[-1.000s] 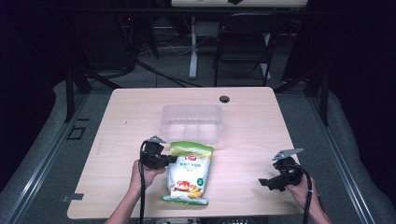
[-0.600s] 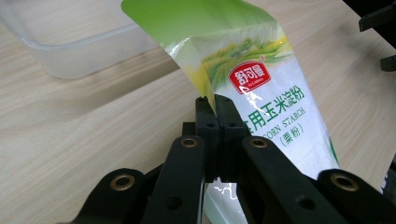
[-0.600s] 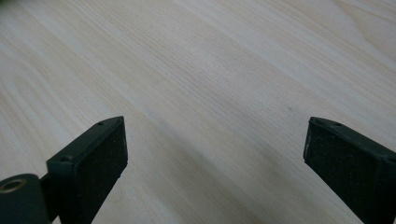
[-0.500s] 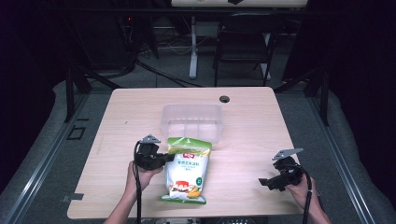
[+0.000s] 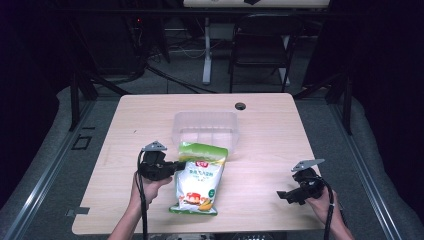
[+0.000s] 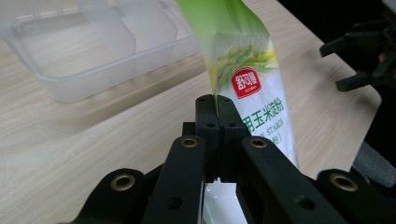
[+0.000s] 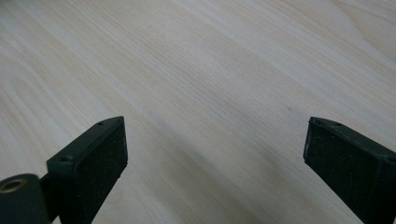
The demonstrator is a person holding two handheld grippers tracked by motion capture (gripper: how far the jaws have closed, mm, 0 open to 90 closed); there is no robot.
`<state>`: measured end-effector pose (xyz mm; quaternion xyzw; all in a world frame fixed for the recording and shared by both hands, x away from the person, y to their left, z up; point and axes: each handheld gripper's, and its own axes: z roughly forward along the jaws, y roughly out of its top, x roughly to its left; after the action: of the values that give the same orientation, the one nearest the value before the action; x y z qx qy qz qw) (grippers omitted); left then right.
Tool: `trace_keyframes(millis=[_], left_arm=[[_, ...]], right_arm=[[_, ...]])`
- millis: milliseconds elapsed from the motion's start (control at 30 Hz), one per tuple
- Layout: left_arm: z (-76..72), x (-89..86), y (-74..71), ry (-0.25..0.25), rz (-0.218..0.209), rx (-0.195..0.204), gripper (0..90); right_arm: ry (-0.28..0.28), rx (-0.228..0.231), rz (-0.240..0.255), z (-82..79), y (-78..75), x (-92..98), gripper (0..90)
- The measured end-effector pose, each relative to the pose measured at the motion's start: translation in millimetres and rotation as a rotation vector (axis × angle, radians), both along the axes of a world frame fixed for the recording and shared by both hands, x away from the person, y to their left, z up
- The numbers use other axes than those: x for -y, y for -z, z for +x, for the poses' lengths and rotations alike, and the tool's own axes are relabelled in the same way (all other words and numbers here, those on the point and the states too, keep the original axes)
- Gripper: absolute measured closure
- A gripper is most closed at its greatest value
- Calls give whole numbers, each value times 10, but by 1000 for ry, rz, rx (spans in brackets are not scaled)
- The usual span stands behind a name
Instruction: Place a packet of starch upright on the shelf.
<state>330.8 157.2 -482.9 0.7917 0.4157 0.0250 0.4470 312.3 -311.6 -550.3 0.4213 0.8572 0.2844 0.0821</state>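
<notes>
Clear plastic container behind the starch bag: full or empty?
Empty. The clear container shows only its bare compartments in the high view and the left gripper view; the starch bag is outside it, at its near edge.

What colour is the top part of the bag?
Green, fading to white lower on the bag; the left gripper view shows it best.

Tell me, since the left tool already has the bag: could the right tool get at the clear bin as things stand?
Probably yes. The right tool is open over bare table, with nothing between it and the bin; the bag hangs left of that path.
</notes>
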Motion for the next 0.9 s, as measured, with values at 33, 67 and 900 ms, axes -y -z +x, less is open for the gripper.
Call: trace_keyframes(millis=[33, 67, 900], left_arm=[[-29, -16, -50, 7, -18, 9, 900], [-29, -16, -50, 7, -18, 9, 900], [-47, -211, -754, -13, 35, 139, 900]], right_arm=[[5, 3, -8, 0, 2, -3, 57], [5, 3, -8, 0, 2, -3, 57], [2, -7, -9, 9, 8, 1, 56]])
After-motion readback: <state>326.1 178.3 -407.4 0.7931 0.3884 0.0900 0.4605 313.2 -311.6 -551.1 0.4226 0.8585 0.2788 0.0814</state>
